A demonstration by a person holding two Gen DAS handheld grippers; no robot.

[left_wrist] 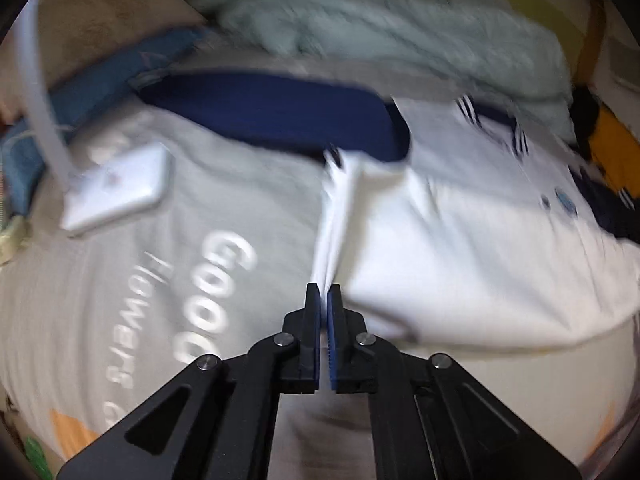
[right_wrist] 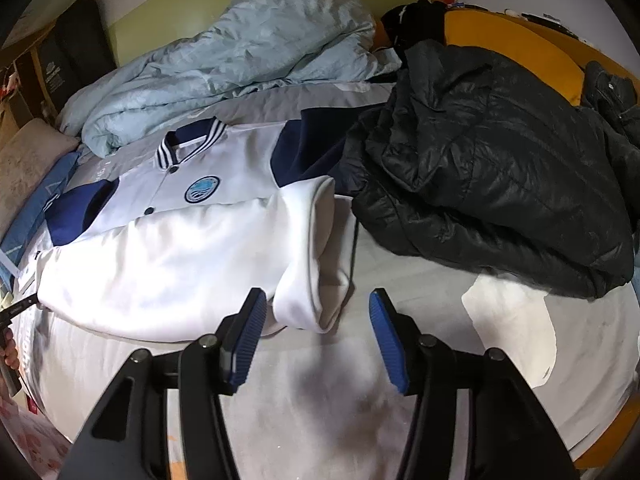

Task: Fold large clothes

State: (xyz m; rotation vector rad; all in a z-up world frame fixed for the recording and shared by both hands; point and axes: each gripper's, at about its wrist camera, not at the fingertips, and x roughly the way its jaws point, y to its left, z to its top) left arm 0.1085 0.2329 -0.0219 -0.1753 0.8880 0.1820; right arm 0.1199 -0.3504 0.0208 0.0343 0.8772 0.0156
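On the bed, the white jacket point(right_wrist: 172, 264) lies half folded beside the black puffer coat point(right_wrist: 492, 168); the left gripper point(left_wrist: 324, 292) pinches its hem to steady the fold, while the right gripper point(right_wrist: 318, 312) hangs with jaws apart, empty.

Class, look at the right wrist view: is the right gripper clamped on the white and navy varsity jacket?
No: the right gripper stands open, and the white and navy varsity jacket's folded hem lies beyond its blue pads, untouched.
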